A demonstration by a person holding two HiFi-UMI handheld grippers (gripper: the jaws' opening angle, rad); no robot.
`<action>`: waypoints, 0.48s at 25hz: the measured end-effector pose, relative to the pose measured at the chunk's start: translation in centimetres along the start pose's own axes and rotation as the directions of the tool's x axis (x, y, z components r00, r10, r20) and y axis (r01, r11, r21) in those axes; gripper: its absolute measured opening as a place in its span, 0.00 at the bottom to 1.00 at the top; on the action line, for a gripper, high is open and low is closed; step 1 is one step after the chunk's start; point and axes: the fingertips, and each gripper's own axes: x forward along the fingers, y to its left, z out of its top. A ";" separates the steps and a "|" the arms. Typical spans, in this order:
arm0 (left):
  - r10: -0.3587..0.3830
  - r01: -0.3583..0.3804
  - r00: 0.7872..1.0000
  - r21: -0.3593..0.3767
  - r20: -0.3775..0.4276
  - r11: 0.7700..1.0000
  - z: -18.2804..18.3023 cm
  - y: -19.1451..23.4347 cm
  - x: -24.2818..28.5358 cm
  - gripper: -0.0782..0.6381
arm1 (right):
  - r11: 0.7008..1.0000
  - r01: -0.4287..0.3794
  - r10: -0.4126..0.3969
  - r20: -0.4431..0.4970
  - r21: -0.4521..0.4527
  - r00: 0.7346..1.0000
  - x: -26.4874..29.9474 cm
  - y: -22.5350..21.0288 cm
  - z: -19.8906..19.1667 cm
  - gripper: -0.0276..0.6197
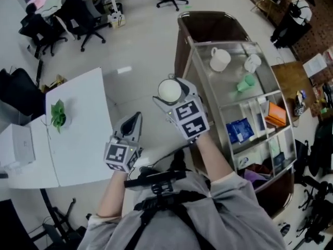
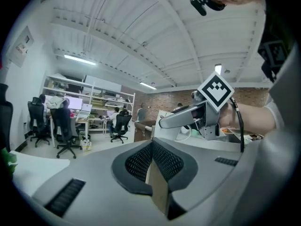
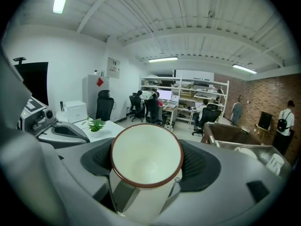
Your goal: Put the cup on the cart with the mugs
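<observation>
A white cup with a thin red-brown rim [image 1: 168, 90] [image 3: 146, 157] is held between the jaws of my right gripper [image 1: 171, 94] [image 3: 146, 171], which is shut on it, mouth facing away from the camera. The cup hangs in the air just left of the metal cart [image 1: 204, 77] [image 3: 235, 142]. On the cart's top shelf stand two white mugs [image 1: 219, 59] [image 1: 252, 62] and a green cup [image 1: 245, 82]. My left gripper [image 1: 133, 123] [image 2: 157, 173] is lower and to the left, shut with nothing in it.
A white table [image 1: 83, 134] with a small green plant [image 1: 57, 114] stands to the left. The cart's lower shelves hold blue packets [image 1: 240, 130] and an orange box [image 1: 274, 114]. Office chairs [image 1: 83, 20] and seated people are at the far end of the room.
</observation>
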 end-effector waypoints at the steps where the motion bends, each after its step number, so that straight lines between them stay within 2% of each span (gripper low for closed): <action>1: -0.027 0.027 1.000 0.016 0.012 1.000 0.7 -0.9 1.4 0.11 | 1.000 0.018 -0.018 0.008 0.008 1.000 -0.7 -1.5 0.2 0.68; 7: -0.145 0.144 0.989 0.055 0.018 0.988 4.8 -6.5 7.6 0.11 | 0.990 0.135 -0.136 0.026 0.048 0.990 -5.0 -10.3 0.3 0.68; 12: -0.228 0.224 0.973 0.091 0.036 0.970 6.4 -9.7 10.9 0.11 | 0.970 0.233 -0.234 0.007 0.071 0.972 -7.4 -15.4 -1.6 0.68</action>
